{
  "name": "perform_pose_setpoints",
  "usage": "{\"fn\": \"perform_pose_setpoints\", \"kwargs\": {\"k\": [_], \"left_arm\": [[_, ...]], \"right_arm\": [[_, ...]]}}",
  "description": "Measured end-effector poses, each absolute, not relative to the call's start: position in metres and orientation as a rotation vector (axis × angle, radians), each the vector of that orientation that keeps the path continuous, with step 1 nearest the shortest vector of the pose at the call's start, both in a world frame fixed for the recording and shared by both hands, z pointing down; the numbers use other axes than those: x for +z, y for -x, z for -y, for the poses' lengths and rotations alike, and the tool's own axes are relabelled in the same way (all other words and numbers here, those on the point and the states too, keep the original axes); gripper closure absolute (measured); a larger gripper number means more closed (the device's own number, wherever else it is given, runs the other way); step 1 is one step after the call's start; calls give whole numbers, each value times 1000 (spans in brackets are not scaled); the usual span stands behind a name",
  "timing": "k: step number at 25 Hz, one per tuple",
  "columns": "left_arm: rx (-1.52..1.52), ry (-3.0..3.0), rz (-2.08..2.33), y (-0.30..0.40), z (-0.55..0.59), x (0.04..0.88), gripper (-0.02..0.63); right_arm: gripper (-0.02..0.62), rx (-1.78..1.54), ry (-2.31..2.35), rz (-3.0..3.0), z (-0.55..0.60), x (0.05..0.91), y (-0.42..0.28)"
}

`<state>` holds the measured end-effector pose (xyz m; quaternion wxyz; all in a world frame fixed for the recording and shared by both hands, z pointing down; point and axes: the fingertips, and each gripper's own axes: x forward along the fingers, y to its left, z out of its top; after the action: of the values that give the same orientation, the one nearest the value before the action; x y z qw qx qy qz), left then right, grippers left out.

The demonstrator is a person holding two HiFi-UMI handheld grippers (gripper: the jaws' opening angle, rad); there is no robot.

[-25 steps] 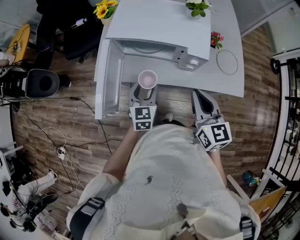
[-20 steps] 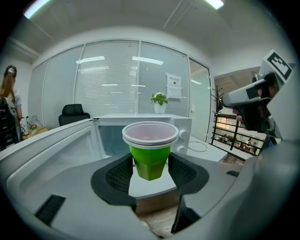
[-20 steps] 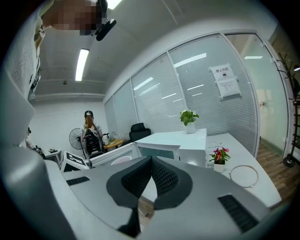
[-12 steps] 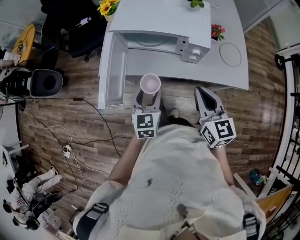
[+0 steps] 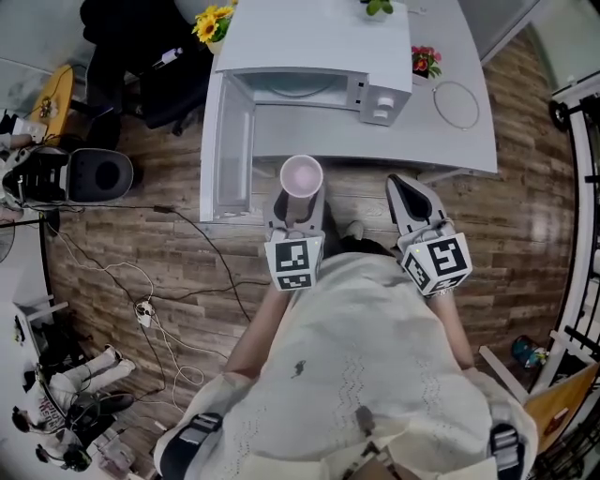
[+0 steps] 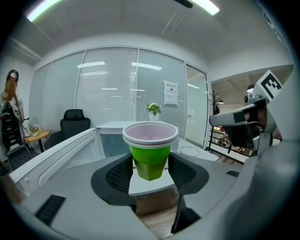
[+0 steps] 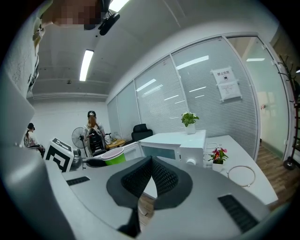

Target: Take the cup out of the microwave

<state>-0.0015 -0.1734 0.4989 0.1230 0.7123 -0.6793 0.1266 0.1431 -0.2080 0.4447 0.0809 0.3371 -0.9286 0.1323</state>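
A green cup (image 6: 150, 157) with a pale pink inside stands upright between the black pads of my left gripper (image 6: 150, 172), which is shut on its lower body. In the head view the cup (image 5: 301, 175) hangs in front of the table's near edge, outside the white microwave (image 5: 309, 89), whose door (image 5: 227, 150) stands swung wide to the left. My right gripper (image 5: 410, 199) hovers to the right of the cup, jaws shut with nothing between them; its own view shows the pads (image 7: 152, 177) meeting and the cup (image 7: 112, 156) off to the left.
The microwave sits on a white table (image 5: 459, 150) with a wire ring (image 5: 456, 105), a small red flower pot (image 5: 425, 64) and a green plant (image 7: 189, 120). Yellow flowers (image 5: 212, 22), a black chair (image 6: 74, 123) and floor cables (image 5: 178, 272) lie to the left.
My left gripper has drawn the cup back from the microwave's mouth, past the table edge and slightly up. The right gripper shifted back a little alongside it.
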Motion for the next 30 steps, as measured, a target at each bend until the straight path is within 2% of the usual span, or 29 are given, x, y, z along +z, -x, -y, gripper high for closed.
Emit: {"fn": "perform_pose_setpoints", "kwargs": {"k": [22,30], "left_arm": [[273,-2103,2055,-1,181,413,347],[288,-2108,2043,-3,177,409,347]], "right_arm": [[586,250,-1097,2884,217,364,-162],[588,238,-1108,2901,215,355,-164]]}}
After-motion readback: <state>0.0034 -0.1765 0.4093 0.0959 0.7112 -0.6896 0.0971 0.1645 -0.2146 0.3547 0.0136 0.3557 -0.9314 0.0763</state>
